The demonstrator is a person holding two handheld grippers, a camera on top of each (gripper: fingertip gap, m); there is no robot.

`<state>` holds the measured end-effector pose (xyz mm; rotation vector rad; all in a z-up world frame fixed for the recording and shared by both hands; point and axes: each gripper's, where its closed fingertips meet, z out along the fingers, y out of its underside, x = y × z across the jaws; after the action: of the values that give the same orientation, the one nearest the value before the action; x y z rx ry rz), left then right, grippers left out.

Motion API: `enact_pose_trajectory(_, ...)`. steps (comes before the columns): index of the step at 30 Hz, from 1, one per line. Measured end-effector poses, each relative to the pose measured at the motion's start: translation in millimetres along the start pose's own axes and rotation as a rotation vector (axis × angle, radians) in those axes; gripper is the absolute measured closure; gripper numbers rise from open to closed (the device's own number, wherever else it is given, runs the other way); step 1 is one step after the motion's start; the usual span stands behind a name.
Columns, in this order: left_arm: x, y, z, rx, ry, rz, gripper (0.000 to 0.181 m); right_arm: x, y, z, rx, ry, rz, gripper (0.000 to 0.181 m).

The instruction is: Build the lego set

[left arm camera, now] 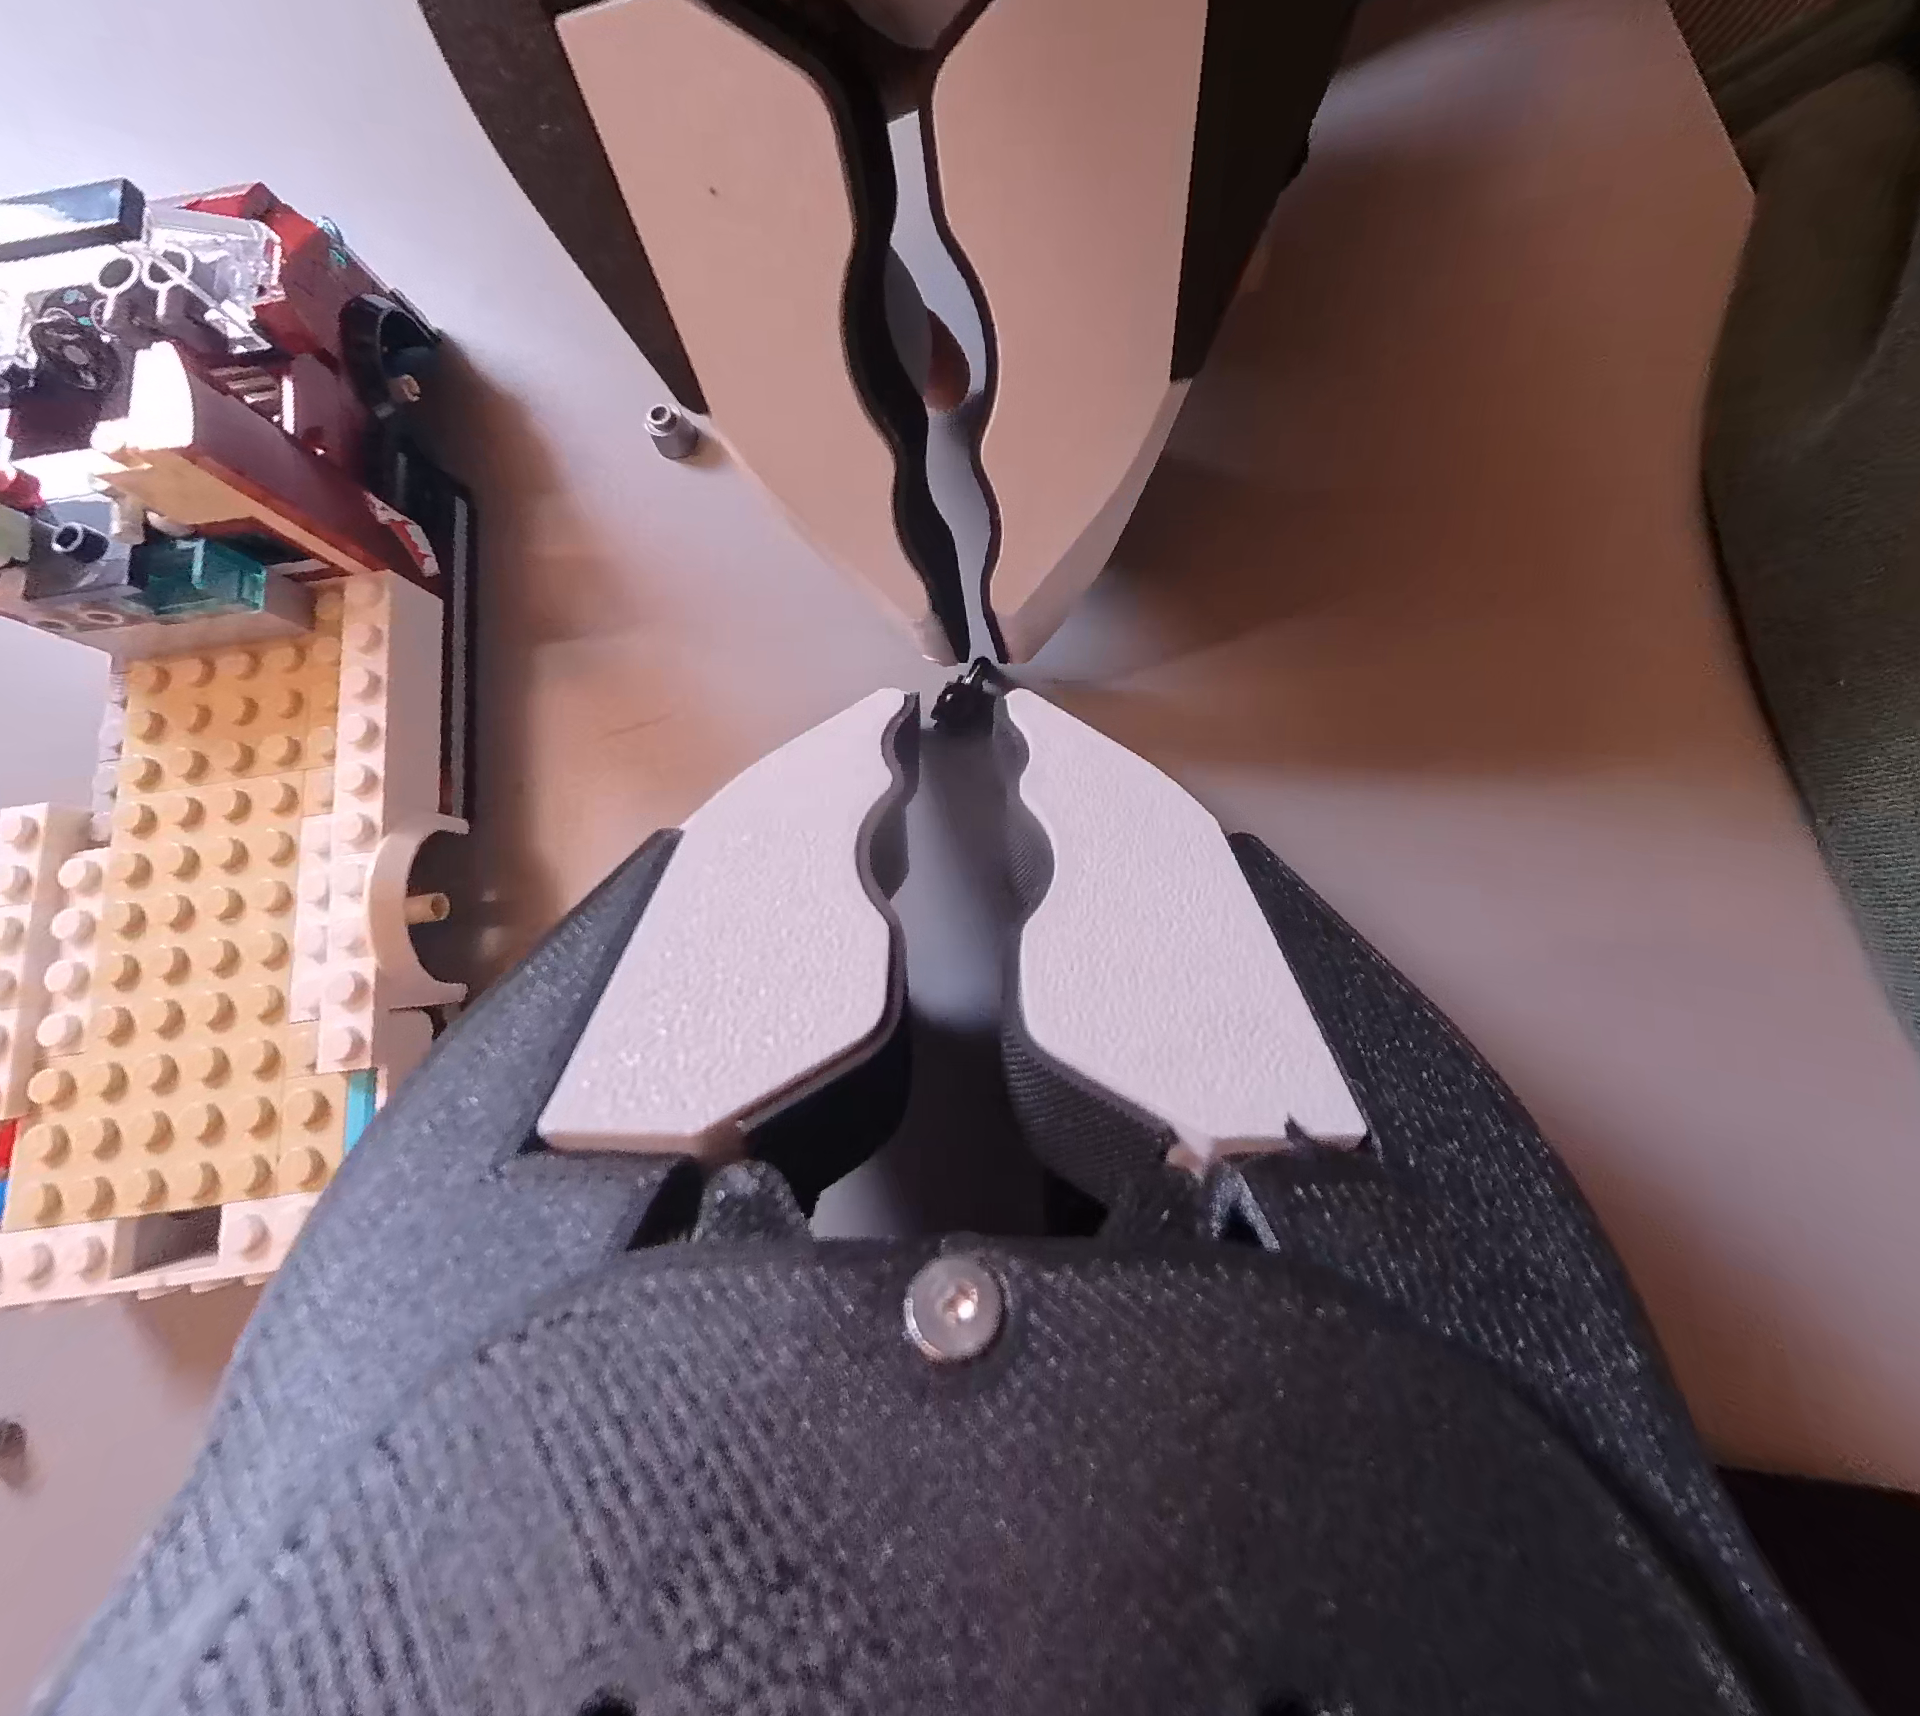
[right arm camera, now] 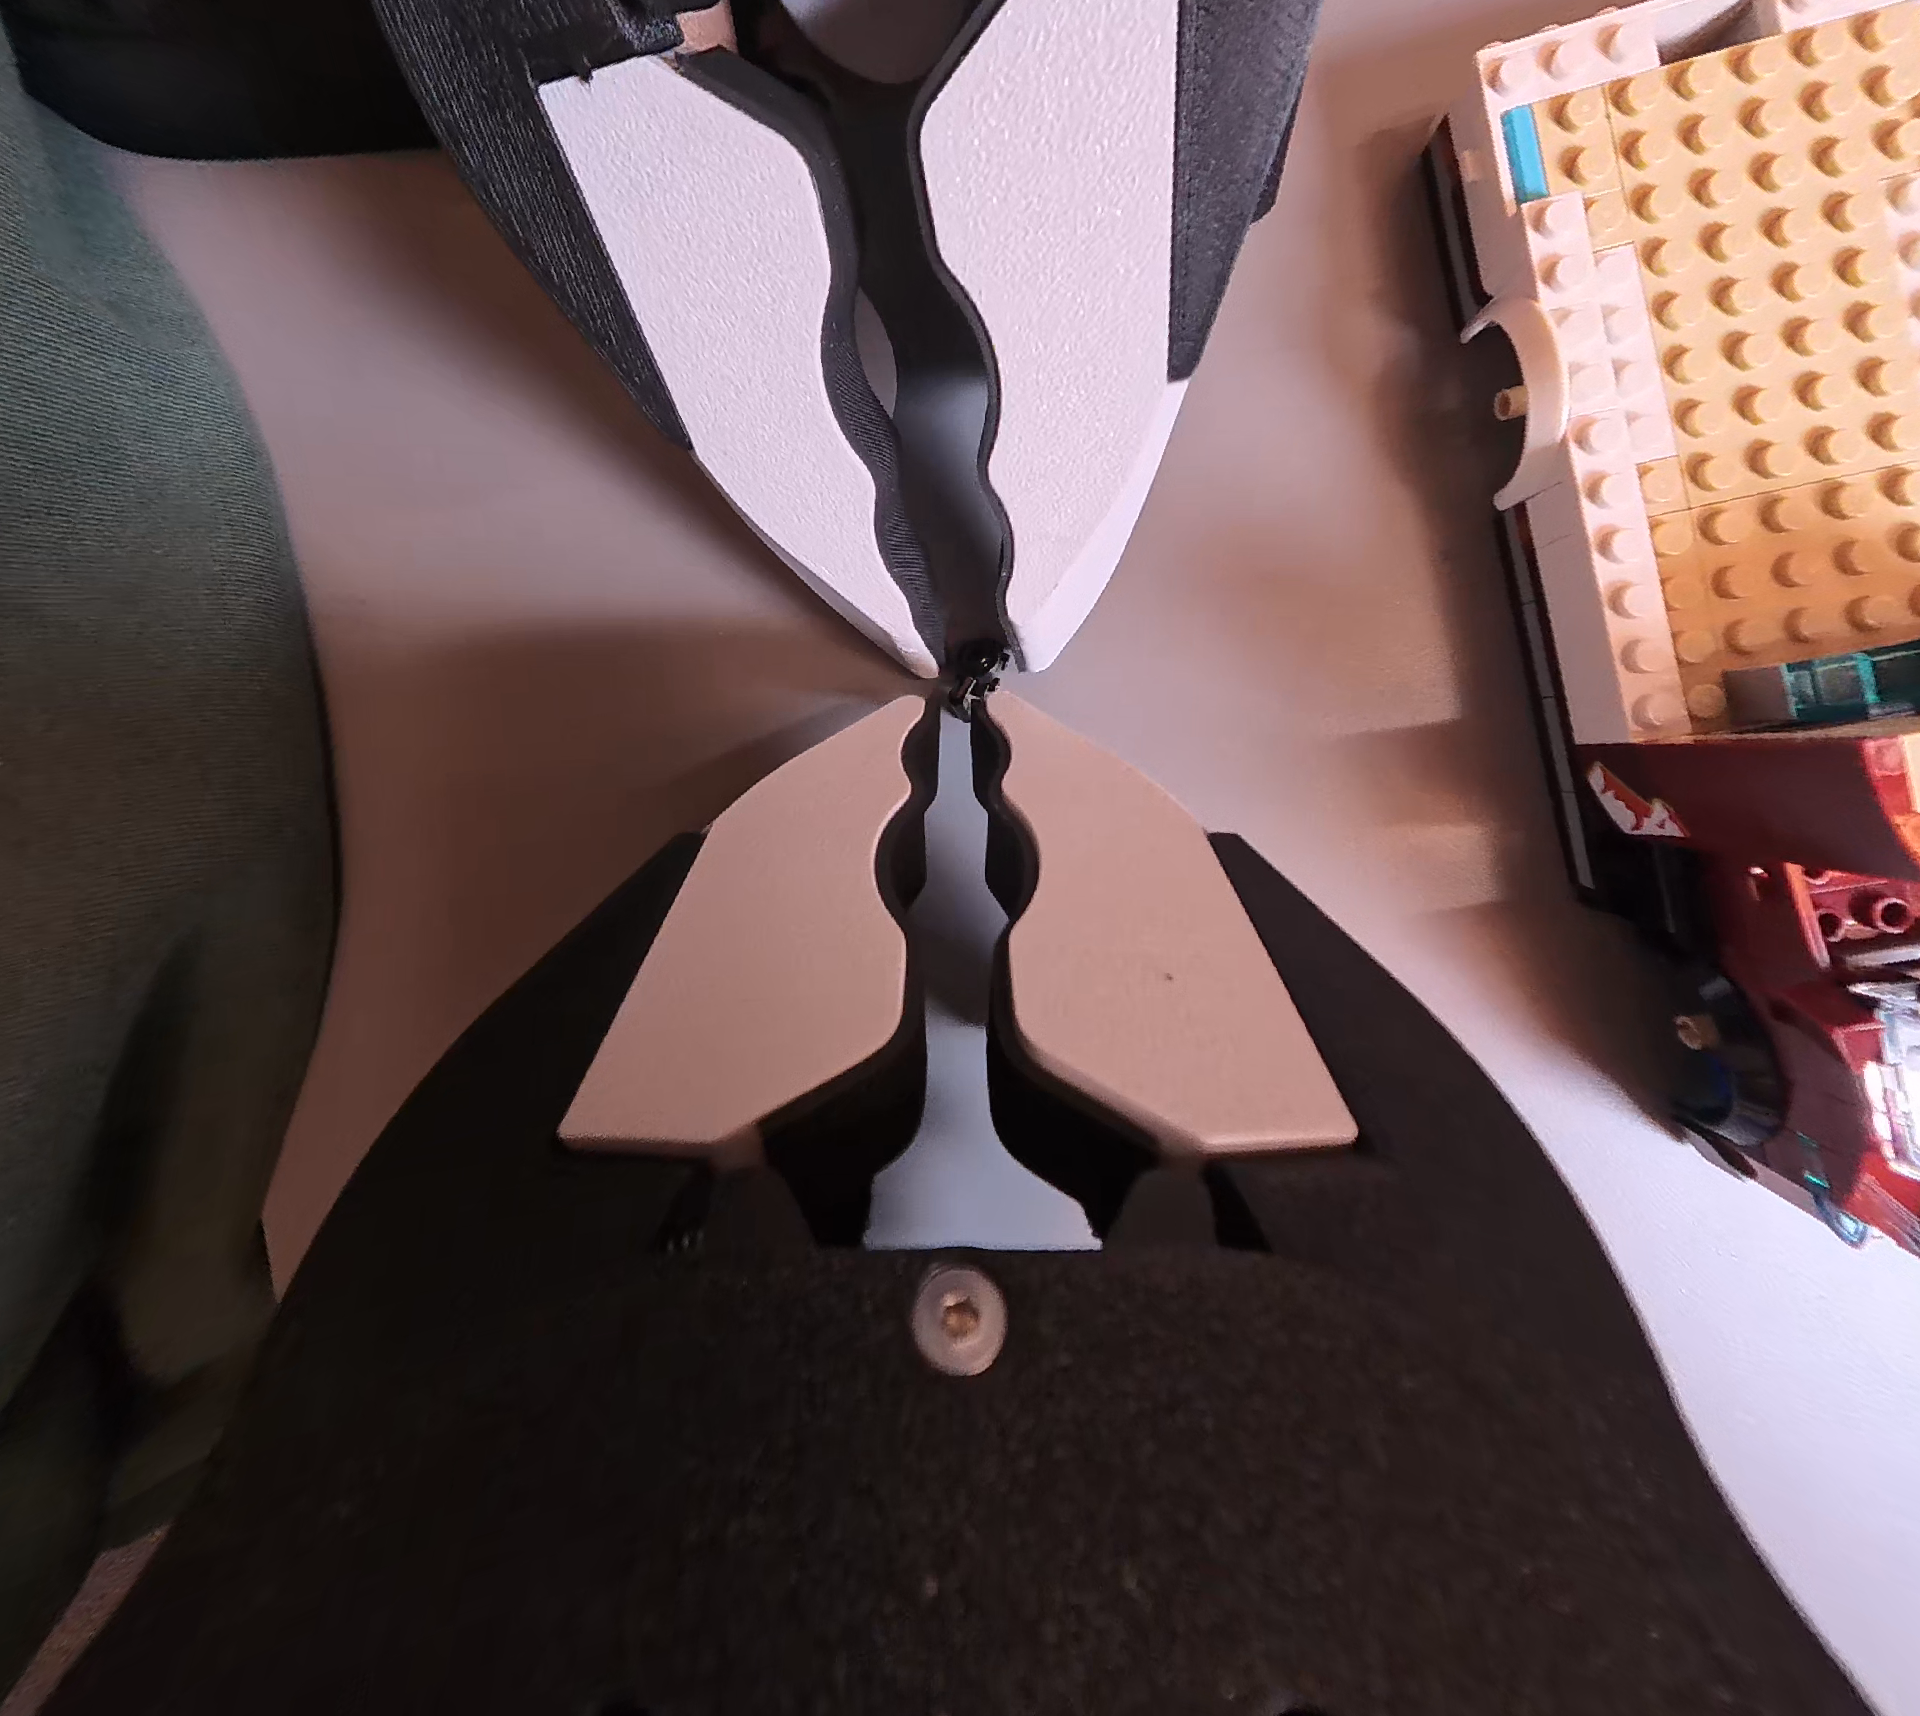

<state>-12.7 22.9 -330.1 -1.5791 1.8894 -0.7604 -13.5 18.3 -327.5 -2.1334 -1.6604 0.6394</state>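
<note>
Tan studded plates make up most of the lego model [left arm camera: 208, 918] you have built so far: a wide floor edged in white bricks, a dark red body section with clear and teal parts at one end, and a white wheel arch [left arm camera: 410, 913] with a bare axle pin showing and no wheel on it. The model sits on the pale table [left arm camera: 1403, 523] off to one side of your grippers, touched by neither, so I judge the build well underway but not finished.

Your left gripper [left arm camera: 961, 716] and right gripper [left arm camera: 971, 648] meet tip to tip above the table, well apart from the model. Both are drawn nearly closed, and between the tips sits a tiny black piece [right arm camera: 971, 679]. In the right wrist view it seems pinched at the tips of both pairs of fingers, though it is too small to tell whether it is one part or two being pressed together.

A small grey stud [left arm camera: 665, 425] lies loose on the table between the model and your grippers, not yet placed.

What remains, as I read it, is seating the black piece on the model, the loose grey stud, and wheels for the arch
</note>
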Motion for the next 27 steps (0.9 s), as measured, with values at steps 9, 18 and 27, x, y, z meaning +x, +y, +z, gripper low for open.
enact_pose_trajectory(9, 2.3, -0.6, 1.1, -0.002, 0.018, 0.001, 0.173, 0.2, 0.3, -2.4, 0.011, -0.004, 0.000, 0.176)
enact_pose_trajectory(18, -2.2, -1.2, -6.5, 0.020, 0.035, -0.063, 0.174, 4.4, -7.4, -12.0, 0.145, 0.006, -0.121, 0.167)
enact_pose_trajectory(27, -9.7, -16.4, -22.0, 0.047, 0.041, -0.080, 0.173, 7.4, -25.6, -21.8, 0.265, 0.049, -0.171, 0.172)
